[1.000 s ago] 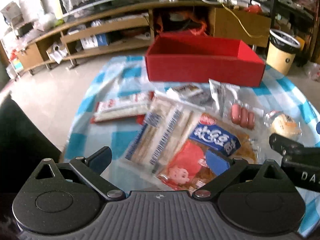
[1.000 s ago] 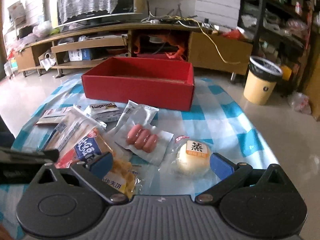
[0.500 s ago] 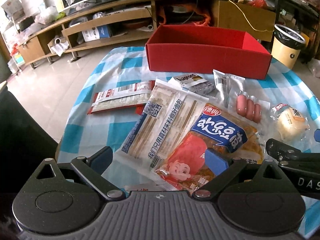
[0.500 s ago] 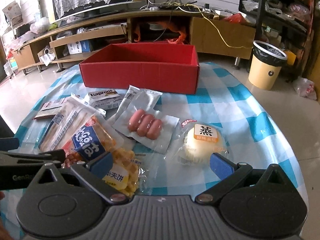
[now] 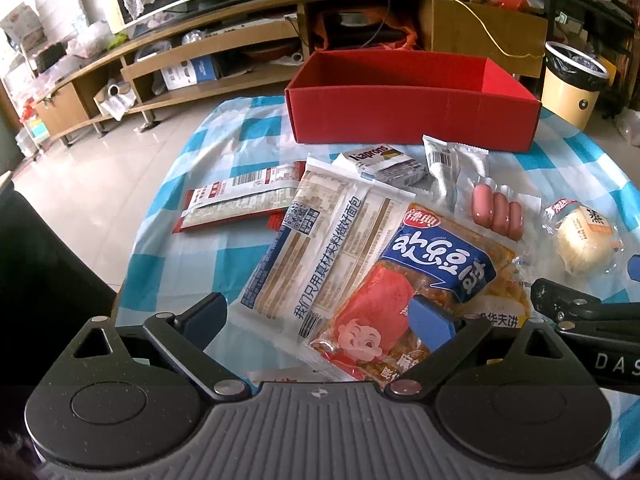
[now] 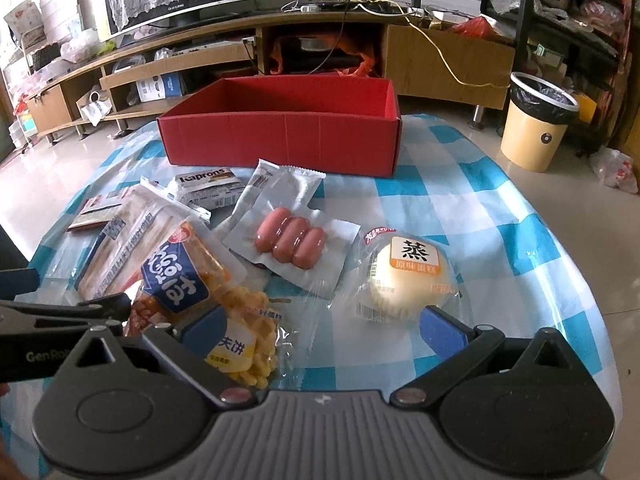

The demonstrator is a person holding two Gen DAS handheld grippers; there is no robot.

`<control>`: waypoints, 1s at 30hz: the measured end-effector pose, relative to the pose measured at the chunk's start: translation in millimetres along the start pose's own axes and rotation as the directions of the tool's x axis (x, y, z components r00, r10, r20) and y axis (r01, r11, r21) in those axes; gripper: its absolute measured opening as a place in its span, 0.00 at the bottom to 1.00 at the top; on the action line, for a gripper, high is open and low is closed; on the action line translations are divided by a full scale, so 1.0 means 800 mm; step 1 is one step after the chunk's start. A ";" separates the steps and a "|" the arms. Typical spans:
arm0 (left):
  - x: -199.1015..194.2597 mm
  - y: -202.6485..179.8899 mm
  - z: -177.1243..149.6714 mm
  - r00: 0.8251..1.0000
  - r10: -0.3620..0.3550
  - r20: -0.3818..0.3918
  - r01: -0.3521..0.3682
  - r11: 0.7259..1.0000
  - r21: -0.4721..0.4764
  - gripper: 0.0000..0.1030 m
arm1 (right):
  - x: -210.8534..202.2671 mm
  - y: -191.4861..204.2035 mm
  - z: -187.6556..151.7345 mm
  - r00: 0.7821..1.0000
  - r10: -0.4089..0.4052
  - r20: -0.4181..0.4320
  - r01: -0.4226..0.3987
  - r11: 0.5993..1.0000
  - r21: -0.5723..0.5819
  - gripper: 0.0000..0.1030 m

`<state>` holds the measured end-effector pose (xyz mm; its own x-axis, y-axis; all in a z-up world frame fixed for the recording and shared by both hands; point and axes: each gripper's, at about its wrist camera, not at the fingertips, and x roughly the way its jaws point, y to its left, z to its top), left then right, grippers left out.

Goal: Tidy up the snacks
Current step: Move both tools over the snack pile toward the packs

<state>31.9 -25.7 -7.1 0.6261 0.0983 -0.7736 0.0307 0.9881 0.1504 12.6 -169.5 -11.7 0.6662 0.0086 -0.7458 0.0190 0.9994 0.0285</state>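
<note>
— Snacks, location?
— On the checked bench, in front of the red box point(image 6: 280, 136): waffle bag point(image 5: 432, 280), bread pack point(image 5: 320, 248), sausage pack point(image 6: 290, 242), steamed cake point(image 6: 408, 276), Kaprons wafer point(image 6: 208, 186), red packet point(image 5: 240, 200).
— Tongs?
— Left tongs point(image 5: 316, 318): spread wide over the bread pack and waffle bag, gripping nothing. Right tongs point(image 6: 320, 328): likewise apart, just short of the steamed cake.
</note>
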 end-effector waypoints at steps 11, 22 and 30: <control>0.002 -0.001 0.000 1.000 0.002 -0.001 -0.002 1.000 0.011 0.96 | 0.003 -0.001 0.001 1.000 0.000 -0.009 0.000 1.000 0.004 0.97; 0.004 -0.006 -0.001 1.000 0.003 0.015 -0.003 0.999 0.040 0.98 | 0.006 -0.005 0.000 1.000 0.008 -0.027 -0.008 1.000 0.001 0.97; 0.006 -0.011 0.002 1.000 -0.006 0.022 0.005 0.998 0.066 1.00 | 0.011 -0.013 -0.001 0.998 0.021 -0.052 -0.020 1.000 0.011 0.97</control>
<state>36.2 -34.1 -11.0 0.6426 0.0898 -0.7609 0.0851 0.9786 0.1874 18.1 -179.5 -19.1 0.6264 0.0311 -0.7788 0.0138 0.9986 0.0510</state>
